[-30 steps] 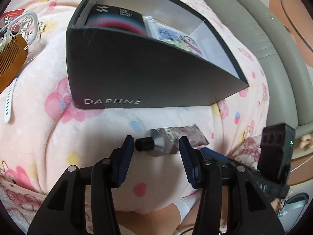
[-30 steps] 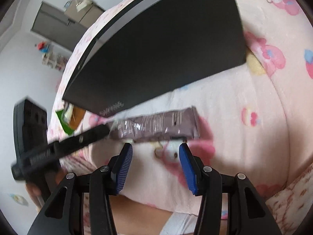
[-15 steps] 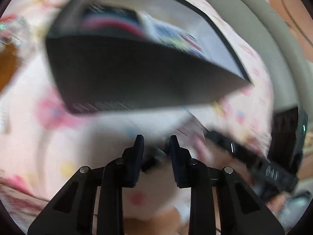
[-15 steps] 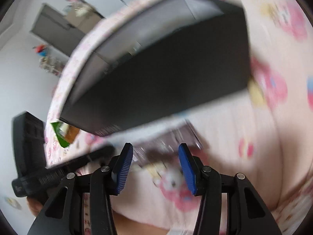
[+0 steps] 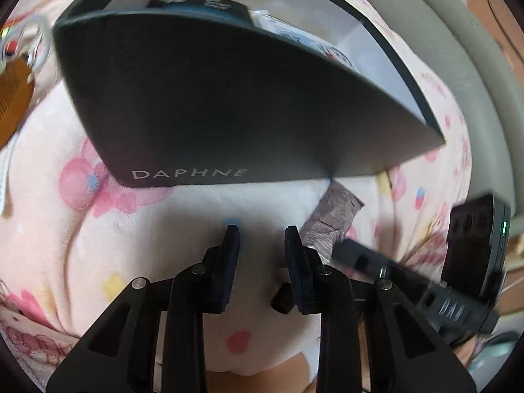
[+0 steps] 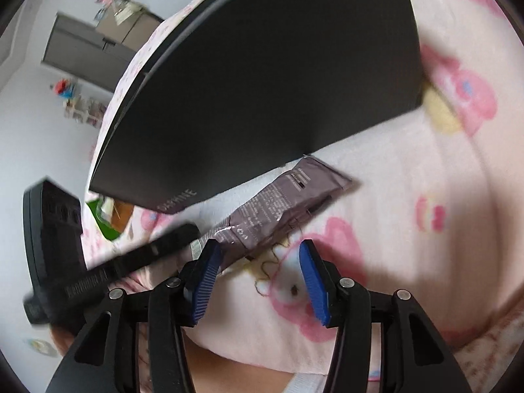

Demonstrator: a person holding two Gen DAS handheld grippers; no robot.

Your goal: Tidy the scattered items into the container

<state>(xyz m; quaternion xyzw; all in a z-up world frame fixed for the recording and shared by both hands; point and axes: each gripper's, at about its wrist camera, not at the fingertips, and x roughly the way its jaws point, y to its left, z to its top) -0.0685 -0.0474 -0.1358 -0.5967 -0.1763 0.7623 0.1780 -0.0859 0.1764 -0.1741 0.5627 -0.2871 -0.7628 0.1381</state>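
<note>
A dark grey box marked DAPHNE (image 5: 229,108) stands on the pink blanket and holds a black packet (image 5: 196,1) and a printed packet (image 5: 304,41). A brown-grey cream tube (image 5: 334,219) lies on the blanket in front of the box, with its black cap (image 5: 283,299) just right of my left gripper's right finger. My left gripper (image 5: 262,239) is open with nothing between its jaws. In the right wrist view the tube (image 6: 281,209) lies ahead and left of my open, empty right gripper (image 6: 260,253), beside the box (image 6: 262,82).
A wooden comb (image 5: 13,104), a clear phone case (image 5: 29,37) and a white strap (image 5: 3,177) lie left of the box. A green and orange packet (image 6: 111,211) lies beyond the box corner. The grey sofa back (image 5: 458,49) runs along the right.
The tube has turned from lying crosswise between my left gripper's jaws to pointing away, right of them. My left gripper narrowed, then widened a little. The right gripper stays open.
</note>
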